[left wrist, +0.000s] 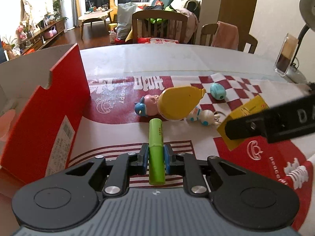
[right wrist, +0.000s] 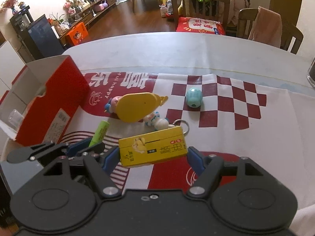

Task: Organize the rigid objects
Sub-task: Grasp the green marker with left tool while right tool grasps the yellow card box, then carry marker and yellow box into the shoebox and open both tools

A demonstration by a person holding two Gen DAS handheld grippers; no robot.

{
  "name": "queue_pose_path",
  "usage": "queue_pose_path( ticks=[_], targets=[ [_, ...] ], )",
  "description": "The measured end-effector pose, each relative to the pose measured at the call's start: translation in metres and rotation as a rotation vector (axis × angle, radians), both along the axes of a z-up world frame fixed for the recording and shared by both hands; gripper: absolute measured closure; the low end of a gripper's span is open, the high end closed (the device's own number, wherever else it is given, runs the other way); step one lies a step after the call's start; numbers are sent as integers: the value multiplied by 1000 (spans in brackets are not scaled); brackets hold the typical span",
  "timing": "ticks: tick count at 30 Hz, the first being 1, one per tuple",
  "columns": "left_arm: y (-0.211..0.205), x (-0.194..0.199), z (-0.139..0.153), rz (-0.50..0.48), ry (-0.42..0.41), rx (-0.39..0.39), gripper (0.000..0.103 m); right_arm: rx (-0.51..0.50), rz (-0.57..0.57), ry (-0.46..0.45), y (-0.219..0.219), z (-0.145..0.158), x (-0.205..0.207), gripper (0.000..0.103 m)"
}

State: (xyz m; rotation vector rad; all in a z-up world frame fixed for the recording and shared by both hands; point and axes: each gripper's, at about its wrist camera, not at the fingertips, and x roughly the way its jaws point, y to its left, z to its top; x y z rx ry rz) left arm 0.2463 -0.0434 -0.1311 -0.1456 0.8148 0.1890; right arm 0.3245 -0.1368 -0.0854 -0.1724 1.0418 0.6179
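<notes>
The left hand-held gripper (left wrist: 156, 158) has a grey ribbed body, two round black discs, black linkage arms with silver rivets, and blue finger pads (left wrist: 168, 160). The right hand-held gripper (right wrist: 154, 156) has a darker, near-black body, matching black linkages, silver rivets, two small screws and blue fingers (right wrist: 111, 157).

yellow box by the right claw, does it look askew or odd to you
Yes: the yellow box sits tilted between the open right claw, not square to it. Beyond it, a yellow paddle-shaped toy lies piled across two small figures.
</notes>
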Motion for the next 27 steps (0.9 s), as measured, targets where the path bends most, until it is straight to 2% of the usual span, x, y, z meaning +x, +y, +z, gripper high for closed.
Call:
queue_pose_path(
  ticks=[6,13,27],
  targets=[
    [10,-11,24,-10,-33,-37,87,15,13,-25,-1,21,-17,30],
    [15,-27,56,-61,-83,-35,87,35,30,-56,11,49,-39,30],
    [77,-62,109,-73,-140,-57,87,79,80,-96,76,76,-78,30]
  ],
)
